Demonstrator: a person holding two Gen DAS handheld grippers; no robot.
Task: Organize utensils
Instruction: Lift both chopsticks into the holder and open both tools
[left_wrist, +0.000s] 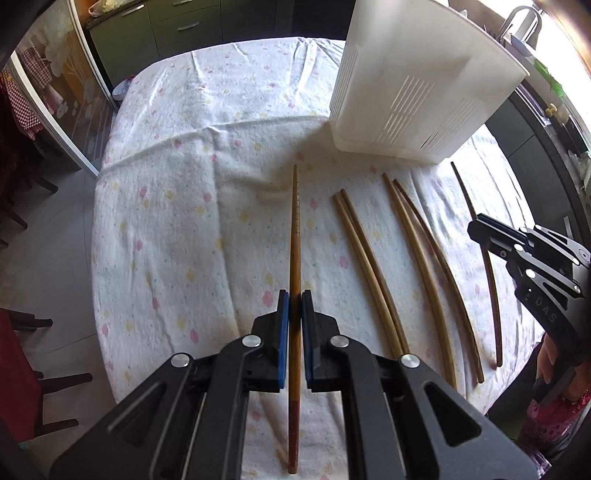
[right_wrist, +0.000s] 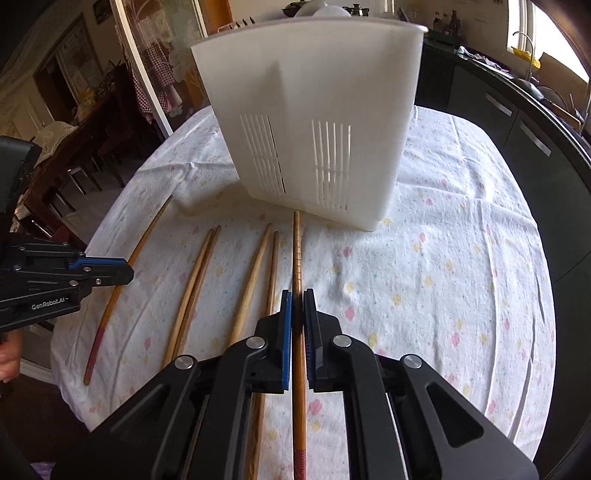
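Several wooden chopsticks lie side by side on the flowered tablecloth in front of a white slotted utensil holder (left_wrist: 413, 85), also in the right wrist view (right_wrist: 314, 122). My left gripper (left_wrist: 294, 299) is shut on the leftmost red-ended chopstick (left_wrist: 295, 236). My right gripper (right_wrist: 297, 299) is shut on the rightmost red-ended chopstick (right_wrist: 297, 251). Two paler pairs (left_wrist: 369, 266) (left_wrist: 428, 266) lie between them. The right gripper also shows at the right edge of the left wrist view (left_wrist: 480, 229); the left gripper shows at the left in the right wrist view (right_wrist: 125, 271).
The tablecloth (left_wrist: 192, 192) covers a round table. A glass door (left_wrist: 62, 92) and dark cabinets (left_wrist: 155, 29) stand beyond it. Chairs (left_wrist: 44, 387) sit at the left edge. A dark counter (right_wrist: 517, 122) runs along the right.
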